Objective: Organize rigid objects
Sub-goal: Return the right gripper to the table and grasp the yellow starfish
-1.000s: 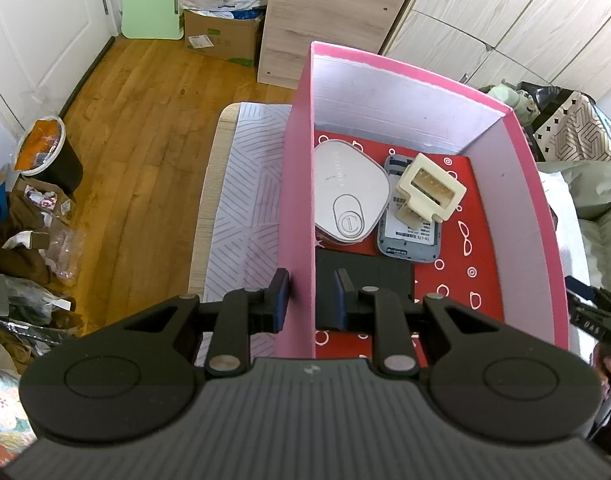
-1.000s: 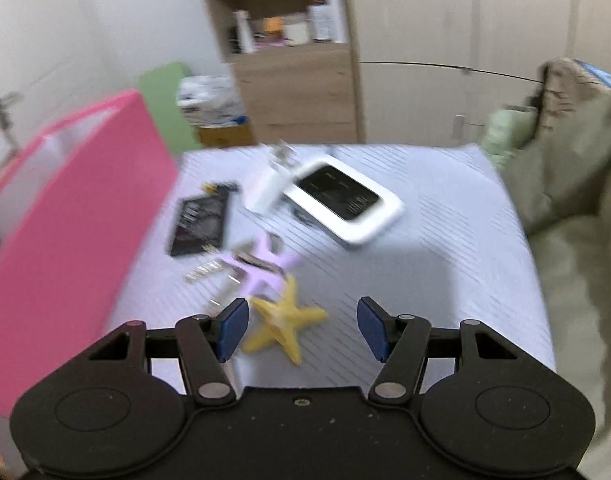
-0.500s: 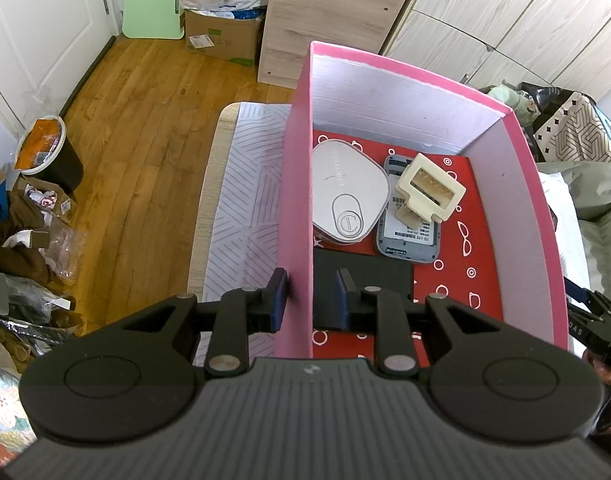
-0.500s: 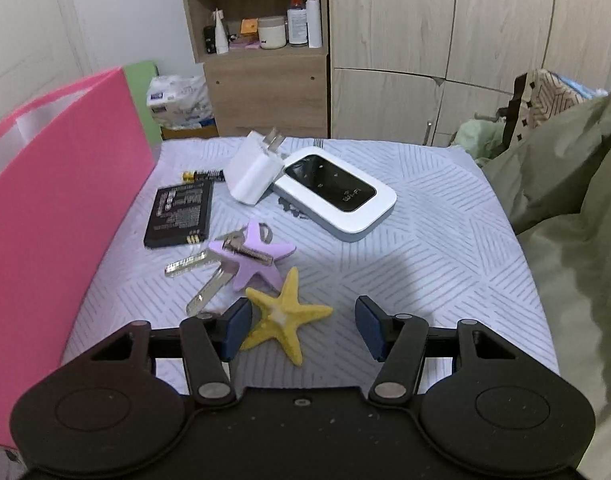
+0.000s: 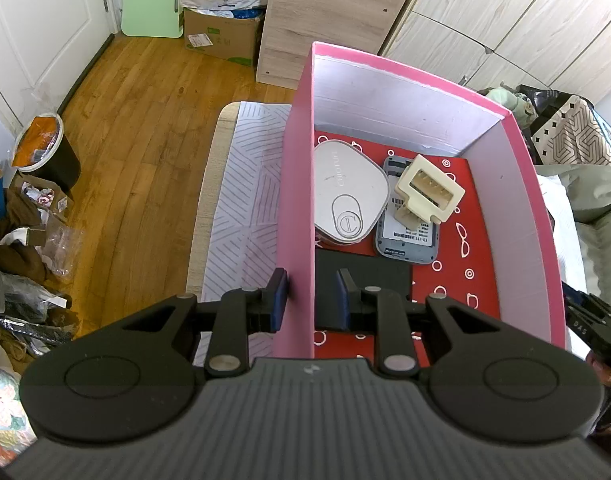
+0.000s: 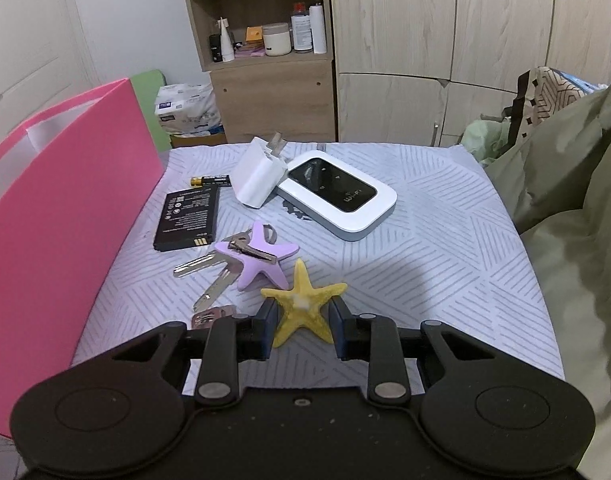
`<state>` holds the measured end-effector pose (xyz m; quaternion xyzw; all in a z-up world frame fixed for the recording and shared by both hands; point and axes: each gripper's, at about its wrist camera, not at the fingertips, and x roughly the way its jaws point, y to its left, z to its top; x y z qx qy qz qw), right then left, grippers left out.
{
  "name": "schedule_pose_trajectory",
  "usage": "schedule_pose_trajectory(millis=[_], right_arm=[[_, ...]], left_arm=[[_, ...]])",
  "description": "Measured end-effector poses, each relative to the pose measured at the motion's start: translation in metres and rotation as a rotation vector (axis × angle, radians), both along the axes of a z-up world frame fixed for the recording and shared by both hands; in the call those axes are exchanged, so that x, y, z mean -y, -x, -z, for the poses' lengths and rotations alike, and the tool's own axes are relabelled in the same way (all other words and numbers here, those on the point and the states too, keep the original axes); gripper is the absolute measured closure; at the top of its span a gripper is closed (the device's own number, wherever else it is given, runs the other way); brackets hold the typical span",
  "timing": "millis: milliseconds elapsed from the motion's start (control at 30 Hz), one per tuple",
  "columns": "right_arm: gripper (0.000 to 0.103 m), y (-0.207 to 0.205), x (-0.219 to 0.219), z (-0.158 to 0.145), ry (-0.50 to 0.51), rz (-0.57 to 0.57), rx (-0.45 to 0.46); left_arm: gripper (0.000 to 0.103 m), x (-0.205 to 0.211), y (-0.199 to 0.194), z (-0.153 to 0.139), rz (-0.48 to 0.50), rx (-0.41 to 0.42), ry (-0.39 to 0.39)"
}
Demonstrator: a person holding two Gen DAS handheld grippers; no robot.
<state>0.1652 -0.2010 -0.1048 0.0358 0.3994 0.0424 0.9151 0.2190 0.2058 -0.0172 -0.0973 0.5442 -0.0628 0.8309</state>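
My left gripper (image 5: 310, 295) straddles the left wall of the pink box (image 5: 295, 216), one finger on each side, gripping it. Inside lie a white rounded case (image 5: 347, 192), a grey router (image 5: 407, 236), a cream plug part (image 5: 427, 194) and a black slab (image 5: 365, 276). My right gripper (image 6: 301, 316) is closed on the yellow starfish (image 6: 303, 306) on the bed. Beyond it lie a purple starfish (image 6: 261, 256) with keys (image 6: 209, 276), a black battery (image 6: 187, 220), a white charger (image 6: 259, 172), a white WiFi router (image 6: 339, 192) and an AA battery (image 6: 209, 181).
The pink box wall (image 6: 53, 220) stands left of the items in the right wrist view. Olive bedding (image 6: 573, 216) lies to the right. A wooden shelf unit (image 6: 269, 68) and wardrobes stand behind. The floor left of the bed holds a bin (image 5: 41, 148) and clutter.
My right gripper moved forward and its fingers closed from wide open onto the yellow starfish. My left gripper stays on the box wall.
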Motion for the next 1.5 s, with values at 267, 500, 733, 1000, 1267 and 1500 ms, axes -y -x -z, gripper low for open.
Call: schedule_pose_trajectory(millis=[267, 500, 733, 1000, 1267, 1500], right_arm=[[0.087, -0.002, -0.004, -0.017, -0.001, -0.107, -0.028], [0.081, -0.004, -0.004, -0.012, 0.026, -0.100, -0.055], [0.054, -0.006, -0.011, -0.002, 0.062, -0.119, -0.067], [0.071, -0.008, -0.007, -0.002, 0.048, -0.119, -0.020], [0.091, 0.000, -0.013, -0.019, 0.061, -0.167, -0.001], [0.086, 0.001, -0.014, -0.015, 0.086, -0.169, -0.033]], left_arm=[[0.080, 0.000, 0.000, 0.000, 0.002, 0.001, 0.003], [0.080, 0.000, 0.000, 0.000, 0.002, 0.000, 0.002], [0.080, 0.000, 0.000, 0.000, 0.002, 0.000, 0.005], [0.080, 0.000, 0.000, 0.000, 0.001, 0.000, 0.007], [0.080, -0.001, -0.001, 0.001, 0.001, -0.001, 0.009], [0.080, -0.001, 0.000, 0.001, 0.002, -0.001, 0.011]])
